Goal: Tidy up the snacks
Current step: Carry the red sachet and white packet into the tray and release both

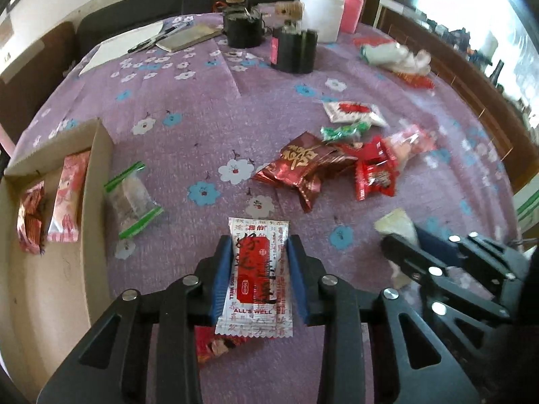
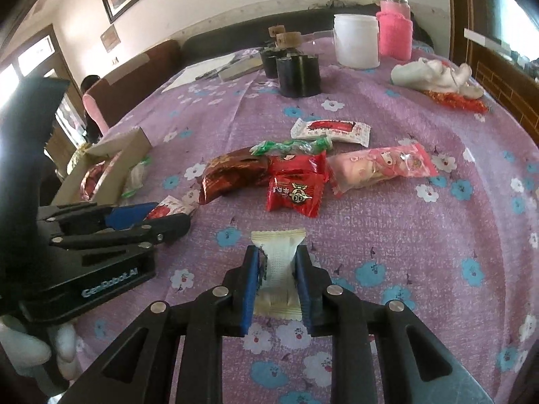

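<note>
My left gripper [image 1: 259, 245] is shut on a white-and-red snack packet [image 1: 257, 279] marked "ALL'S WELL", held above the purple flowered tablecloth [image 1: 202, 107]. My right gripper [image 2: 278, 252] is shut on a cream-white snack packet [image 2: 279, 266]; it also shows in the left wrist view [image 1: 395, 225]. A cardboard box [image 1: 97, 168] at the left holds two snacks [image 1: 65, 198]. Loose snacks lie in a pile mid-table: a dark red packet [image 1: 303, 165], red packets [image 2: 296, 192], a green candy [image 2: 289, 146], a pink packet [image 2: 380, 166] and a white-and-red packet [image 2: 331, 131].
A clear packet with green ends [image 1: 131, 198] lies beside the box. Black holders [image 1: 294, 50], a white jar [image 2: 356, 40], a pink-sleeved bottle [image 2: 394, 30], papers and pens [image 1: 151, 38] stand at the far side. White cloth [image 2: 434, 75] lies far right.
</note>
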`<action>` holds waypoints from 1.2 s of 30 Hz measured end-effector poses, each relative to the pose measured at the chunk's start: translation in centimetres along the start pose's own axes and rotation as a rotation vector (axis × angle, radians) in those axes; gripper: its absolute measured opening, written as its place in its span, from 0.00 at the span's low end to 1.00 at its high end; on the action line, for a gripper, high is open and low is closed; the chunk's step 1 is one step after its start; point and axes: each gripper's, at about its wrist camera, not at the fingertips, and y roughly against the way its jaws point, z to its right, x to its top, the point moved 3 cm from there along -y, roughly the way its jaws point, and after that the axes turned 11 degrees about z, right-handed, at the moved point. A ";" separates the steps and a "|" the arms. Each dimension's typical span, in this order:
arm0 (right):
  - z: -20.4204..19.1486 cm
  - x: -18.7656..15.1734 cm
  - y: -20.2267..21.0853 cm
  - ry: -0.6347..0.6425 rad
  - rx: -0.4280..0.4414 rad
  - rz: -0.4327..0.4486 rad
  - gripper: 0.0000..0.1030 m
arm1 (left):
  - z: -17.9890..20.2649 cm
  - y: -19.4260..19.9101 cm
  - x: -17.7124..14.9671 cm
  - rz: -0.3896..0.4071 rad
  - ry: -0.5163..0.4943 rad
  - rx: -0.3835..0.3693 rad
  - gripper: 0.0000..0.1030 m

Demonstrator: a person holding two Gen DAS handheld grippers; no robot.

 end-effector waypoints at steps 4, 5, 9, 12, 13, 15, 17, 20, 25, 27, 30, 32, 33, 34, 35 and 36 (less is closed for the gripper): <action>0.0 0.1 0.2 -0.003 0.000 0.016 0.20 | -1.0 3.0 0.1 0.050 0.090 -0.083 0.29; 0.1 0.1 0.4 -0.007 0.003 0.028 0.20 | -1.2 3.7 0.1 0.064 0.109 -0.100 0.29; 0.0 0.4 0.8 -0.010 0.004 0.058 0.20 | -3.0 6.7 -0.1 0.111 0.153 -0.116 0.29; 0.0 0.4 1.1 -0.009 -0.002 0.072 0.20 | -5.0 8.7 -0.6 0.139 0.182 -0.105 0.29; 0.0 0.4 1.2 -0.009 -0.005 0.078 0.20 | -5.9 9.4 -1.0 0.148 0.193 -0.097 0.29; -0.1 0.5 1.3 -0.006 -0.012 0.091 0.20 | -7.6 10.6 -1.6 0.166 0.214 -0.083 0.29; -0.2 0.5 1.5 0.002 -0.022 0.103 0.20 | -9.5 11.5 -2.2 0.183 0.240 -0.065 0.29; -0.4 0.7 1.7 0.005 -0.037 0.112 0.20 | -12.4 12.5 -3.2 0.197 0.280 -0.043 0.29; -2.3 2.1 2.9 0.005 -0.004 0.109 0.19 | -17.0 13.7 -4.3 0.217 0.328 0.008 0.29; -4.3 2.9 3.7 0.023 0.034 0.113 0.19 | -18.5 13.7 -4.7 0.218 0.349 0.022 0.29; -8.2 3.9 4.1 0.077 0.090 0.108 0.19 | -20.5 13.5 -5.2 0.210 0.383 0.028 0.29; -10.7 4.3 3.9 0.109 0.132 0.090 0.19 | -21.8 13.3 -5.5 0.205 0.403 0.035 0.29; -11.7 4.4 3.7 0.120 0.148 0.083 0.19 | -22.3 13.1 -5.5 0.202 0.411 0.039 0.29; -13.2 4.6 3.4 0.134 0.172 0.072 0.19 | -23.1 12.9 -5.5 0.199 0.424 0.042 0.29; -14.5 4.7 3.1 0.145 0.196 0.060 0.19 | -23.7 12.9 -5.5 0.197 0.437 0.044 0.29; -15.7 4.7 2.7 0.153 0.217 0.049 0.19 | -24.2 12.8 -5.4 0.197 0.448 0.044 0.29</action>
